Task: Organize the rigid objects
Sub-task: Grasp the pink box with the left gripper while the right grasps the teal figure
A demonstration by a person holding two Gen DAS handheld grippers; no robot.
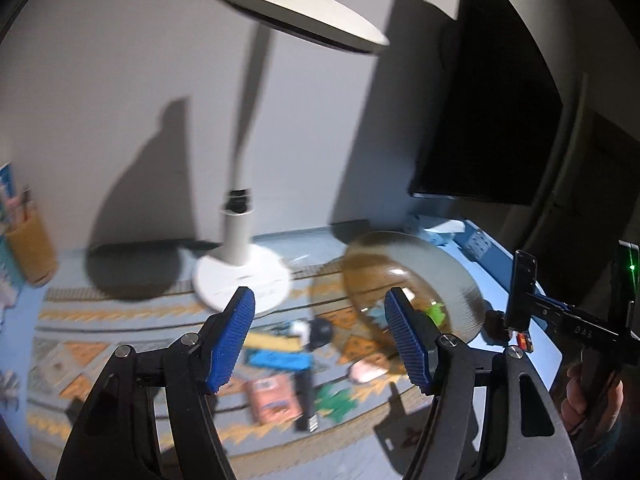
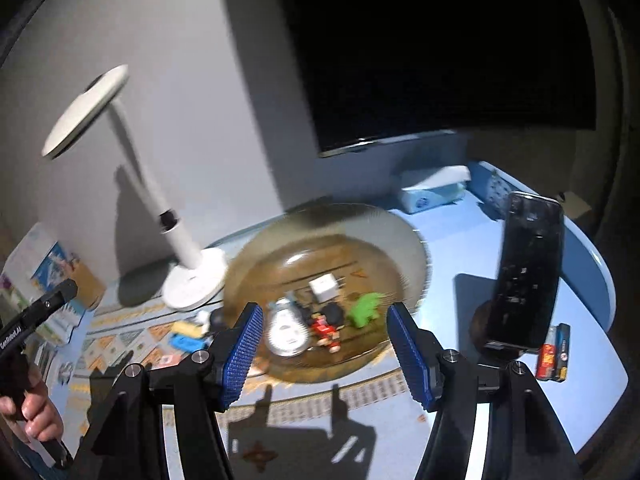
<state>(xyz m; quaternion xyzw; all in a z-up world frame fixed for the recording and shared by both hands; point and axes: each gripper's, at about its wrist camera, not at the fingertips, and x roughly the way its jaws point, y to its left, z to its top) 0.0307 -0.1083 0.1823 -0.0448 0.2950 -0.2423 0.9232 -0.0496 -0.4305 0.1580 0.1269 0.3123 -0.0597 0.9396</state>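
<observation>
small rigid pieces, a green block (image 2: 365, 309), a white cube (image 2: 325, 287) and a red figure (image 2: 326, 330), lay in the amber glass plate (image 2: 400, 236) on the patterned mat (image 2: 360, 394), toward the table's back edge (all blurred). more pieces (image 1: 276, 356) lay on the mat just beside the plate, before the white desk lamp (image 1: 240, 276). left gripper (image 1: 320, 340) and right gripper (image 2: 325, 354) hung above, jaws spread wide, holding nothing.

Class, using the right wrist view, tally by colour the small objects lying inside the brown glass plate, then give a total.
White: 2, cube charger, round disc
Green: 1, toy
Red: 1, toy figure
Black: 1, round piece
Total: 5, though blur may hide more.
</observation>
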